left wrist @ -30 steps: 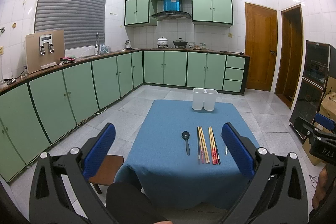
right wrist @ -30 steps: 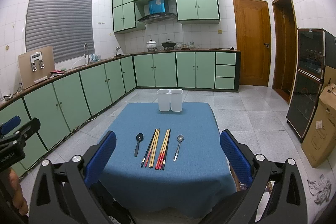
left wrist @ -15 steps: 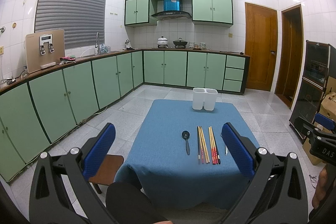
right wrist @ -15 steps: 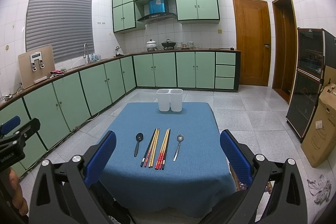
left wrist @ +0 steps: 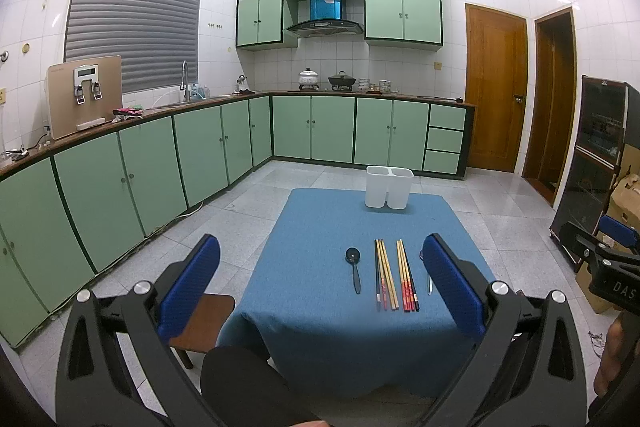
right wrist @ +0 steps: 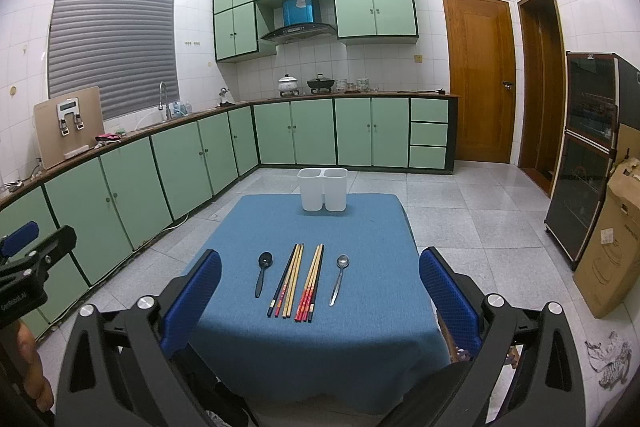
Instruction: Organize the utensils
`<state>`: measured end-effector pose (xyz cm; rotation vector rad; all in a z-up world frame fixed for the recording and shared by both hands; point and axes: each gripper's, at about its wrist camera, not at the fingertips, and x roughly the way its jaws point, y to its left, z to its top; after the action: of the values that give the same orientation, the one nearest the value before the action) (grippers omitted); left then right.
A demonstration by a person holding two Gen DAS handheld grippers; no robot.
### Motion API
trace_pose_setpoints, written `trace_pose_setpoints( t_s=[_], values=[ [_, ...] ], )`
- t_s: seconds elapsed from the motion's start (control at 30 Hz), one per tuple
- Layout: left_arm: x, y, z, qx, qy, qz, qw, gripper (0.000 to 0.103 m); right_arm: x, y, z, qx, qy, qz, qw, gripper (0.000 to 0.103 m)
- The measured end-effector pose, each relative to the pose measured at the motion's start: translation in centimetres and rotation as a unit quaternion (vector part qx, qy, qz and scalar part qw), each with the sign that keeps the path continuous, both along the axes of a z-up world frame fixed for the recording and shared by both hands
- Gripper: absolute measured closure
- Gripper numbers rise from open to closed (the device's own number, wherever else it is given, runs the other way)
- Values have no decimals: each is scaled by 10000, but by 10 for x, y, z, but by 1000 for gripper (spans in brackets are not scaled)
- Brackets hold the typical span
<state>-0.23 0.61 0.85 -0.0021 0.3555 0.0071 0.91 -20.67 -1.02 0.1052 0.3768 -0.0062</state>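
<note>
On a blue-covered table (right wrist: 360, 347) lie a black spoon (right wrist: 263, 273), two bundles of chopsticks (right wrist: 287, 279) (right wrist: 311, 282) and a silver spoon (right wrist: 339, 278). A white two-compartment holder (right wrist: 323, 188) stands at the table's far edge. The same items show in the left wrist view: black spoon (left wrist: 354, 267), chopsticks (left wrist: 386, 279), holder (left wrist: 389, 187); the silver spoon is mostly hidden behind my finger. My left gripper (left wrist: 320, 279) and right gripper (right wrist: 320, 291) are both open and empty, held above the table's near edge.
Green kitchen cabinets (right wrist: 180, 163) run along the left and back walls. A brown stool (left wrist: 204, 319) stands left of the table. A dark cabinet (right wrist: 580, 155) and a cardboard box (right wrist: 608, 247) stand at the right. Tiled floor surrounds the table.
</note>
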Motion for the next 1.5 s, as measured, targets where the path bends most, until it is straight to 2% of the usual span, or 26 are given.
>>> trace_pose_setpoints(
  t_s=[0.43, 0.57, 0.67, 0.87, 0.97, 1.2, 1.3, 1.5],
  values=[
    [-2, -2, -5, 25, 12, -15, 10000, 5, 0, 0, -1, -20, 13, -11, 10000, 6],
    [3, -2, -12, 45, 62, -23, 10000, 5, 3, -2, -12, -61, 47, 1, 10000, 6],
    [13, 2, -21, -78, 199, -96, 9997, 5, 10, 0, -23, -118, 133, -49, 9998, 6],
    [57, 17, -57, -225, 670, -109, 9974, 5, 40, -12, -57, 61, 520, -116, 9986, 6],
    [82, 21, -81, -165, 946, -115, 9953, 5, 63, -16, -79, 170, 759, -87, 9969, 6],
    [148, 10, -132, -19, 1353, -379, 9901, 5, 126, -11, -137, -62, 1197, 14, 9928, 6],
    [177, 3, -159, -134, 1577, -535, 9859, 5, 151, -11, -167, -25, 1340, 34, 9910, 6],
    [223, -18, -196, -33, 1916, -647, 9793, 5, 197, -15, -216, 184, 1622, -42, 9866, 22]
  ],
)
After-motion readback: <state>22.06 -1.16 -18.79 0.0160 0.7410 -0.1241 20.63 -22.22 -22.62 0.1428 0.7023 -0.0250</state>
